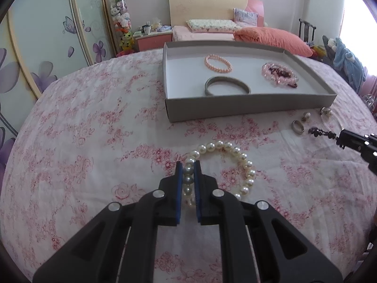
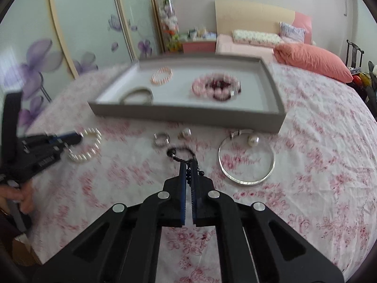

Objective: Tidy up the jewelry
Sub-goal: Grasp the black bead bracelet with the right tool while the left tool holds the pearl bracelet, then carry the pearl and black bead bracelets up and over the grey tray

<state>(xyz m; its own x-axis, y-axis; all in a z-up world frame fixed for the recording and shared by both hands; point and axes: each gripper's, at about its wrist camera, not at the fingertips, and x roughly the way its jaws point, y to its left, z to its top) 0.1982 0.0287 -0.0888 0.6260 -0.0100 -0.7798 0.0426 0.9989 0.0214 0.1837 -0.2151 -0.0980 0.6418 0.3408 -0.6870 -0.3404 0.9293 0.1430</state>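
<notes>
Both jaws pinching: your left gripper point(image 1: 188, 165) on the pearl bracelet point(image 1: 226, 167), right gripper point(image 2: 188, 165) on the dark bead bracelet point(image 2: 180, 154); three bracelets in the tray point(image 1: 247, 109), rings point(image 2: 161, 139) still out.

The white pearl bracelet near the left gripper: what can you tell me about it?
The pearl bracelet is a ring of round, glossy cream-white beads, pearl-like, lying on the floral pink bedspread in front of the grey tray. The left gripper is shut on its near side, several beads pinched between the blue pads. The rest of the loop rests flat on the cloth, touching no other jewelry.
</notes>
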